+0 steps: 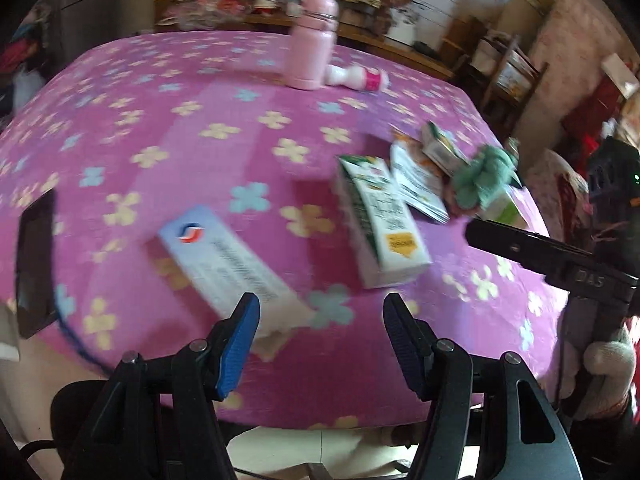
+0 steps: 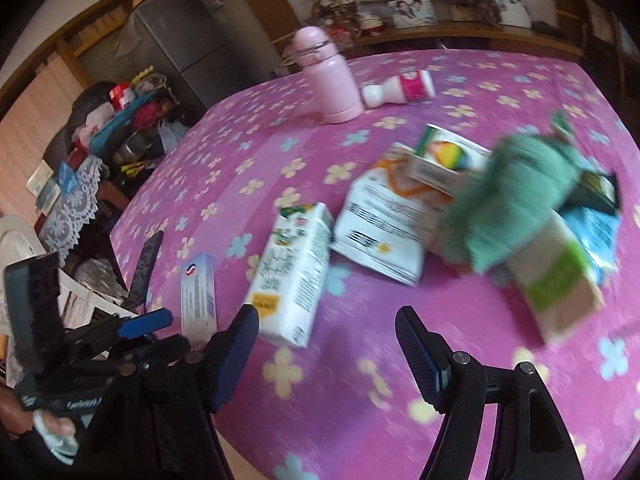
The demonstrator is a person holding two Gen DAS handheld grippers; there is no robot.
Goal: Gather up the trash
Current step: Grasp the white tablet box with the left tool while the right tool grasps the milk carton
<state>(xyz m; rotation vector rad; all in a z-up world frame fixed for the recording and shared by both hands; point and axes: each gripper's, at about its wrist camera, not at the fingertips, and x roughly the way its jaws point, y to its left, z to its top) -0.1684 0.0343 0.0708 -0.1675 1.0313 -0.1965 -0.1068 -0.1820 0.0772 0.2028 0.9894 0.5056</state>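
Two claws hang over the near edge of the tabletop point(image 1: 168, 92), which is covered in a pink flowered cloth. My left claw point(image 1: 320, 344) stands wide with nothing between its blue pads; its left pad overlaps the near end of a pale blue-and-white box point(image 1: 224, 264) lying flat. My right claw point(image 2: 326, 350) is likewise wide and holds nothing, poised over bare cloth just short of the trash.

Beyond the left claw, a green-and-white carton point(image 1: 380, 220) lies on its side, close to the blue-and-white box point(image 2: 198, 294) but apart from it. Just behind the carton point(image 2: 292, 272) lies a white printed pouch point(image 2: 380, 224), with a small box bearing a rainbow print point(image 2: 448, 160) resting at its far side. To the right a teal knitted item point(image 2: 516, 200), blurred, lies over a beige-and-green carton point(image 2: 556, 284), and a blue wrapper point(image 2: 596, 232) shows past it.

At the far side stands a pink bottle point(image 1: 314, 46), upright, with a small white bottle with a pink label point(image 1: 358, 78) lying just beside it. A dark flat object point(image 1: 34, 264) lies at the tabletop's left edge.
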